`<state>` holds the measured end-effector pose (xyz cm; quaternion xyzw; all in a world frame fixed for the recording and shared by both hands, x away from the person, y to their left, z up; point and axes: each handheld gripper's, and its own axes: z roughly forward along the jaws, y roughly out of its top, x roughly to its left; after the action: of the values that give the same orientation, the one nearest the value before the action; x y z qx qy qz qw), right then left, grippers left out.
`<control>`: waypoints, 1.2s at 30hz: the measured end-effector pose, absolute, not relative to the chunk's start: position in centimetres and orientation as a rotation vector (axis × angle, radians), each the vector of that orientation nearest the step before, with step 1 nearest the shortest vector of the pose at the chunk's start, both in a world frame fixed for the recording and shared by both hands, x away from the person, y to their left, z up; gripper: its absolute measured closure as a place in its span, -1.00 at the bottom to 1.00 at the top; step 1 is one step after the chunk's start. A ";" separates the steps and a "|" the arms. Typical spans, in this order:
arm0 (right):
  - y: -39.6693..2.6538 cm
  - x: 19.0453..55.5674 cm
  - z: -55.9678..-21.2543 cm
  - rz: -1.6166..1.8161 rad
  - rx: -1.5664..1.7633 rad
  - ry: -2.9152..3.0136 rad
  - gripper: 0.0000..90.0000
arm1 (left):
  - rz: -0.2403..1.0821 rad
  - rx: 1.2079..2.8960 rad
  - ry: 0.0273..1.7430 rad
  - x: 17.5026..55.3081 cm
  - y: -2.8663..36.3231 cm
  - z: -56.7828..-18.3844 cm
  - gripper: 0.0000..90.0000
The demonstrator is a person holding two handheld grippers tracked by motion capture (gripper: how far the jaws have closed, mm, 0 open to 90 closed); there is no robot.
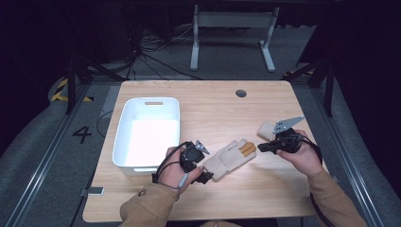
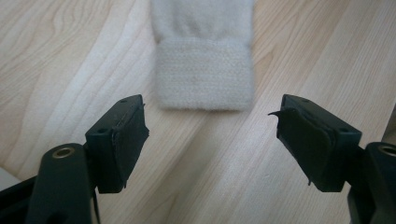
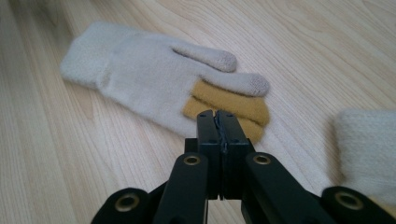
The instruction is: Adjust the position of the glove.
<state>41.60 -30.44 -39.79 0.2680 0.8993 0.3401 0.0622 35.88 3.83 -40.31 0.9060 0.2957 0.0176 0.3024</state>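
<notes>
1. Now the left gripper [image 2: 210,140] hovers with jaws spread, the glove [image 2: 204,70] cuff just ahead of them, untouched.
2. Right gripper [image 3: 218,122] is pressed together, empty, tips over the glove's mustard fingers on the desk [image 1: 227,109]

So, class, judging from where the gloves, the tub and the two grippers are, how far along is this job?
Nothing looks finished: the white tub holds nothing. Both gloves lie on the table, the near glove between the grippers and the second glove beside the right one. In hand: the left gripper is open just short of the near glove's cuff, and the right gripper is shut above its yellow fingers. Probably left: grasping each glove and putting it away.
</notes>
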 end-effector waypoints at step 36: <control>-24.0 45.9 -42.3 1.059 0.738 2.699 1.00 | 0.082 2.358 0.833 34.0 6.9 -39.7 -0.48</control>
<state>45.90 -24.03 -42.34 0.2461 0.8995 0.3531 0.0749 34.01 6.95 -39.70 0.8946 0.3161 0.0311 0.3144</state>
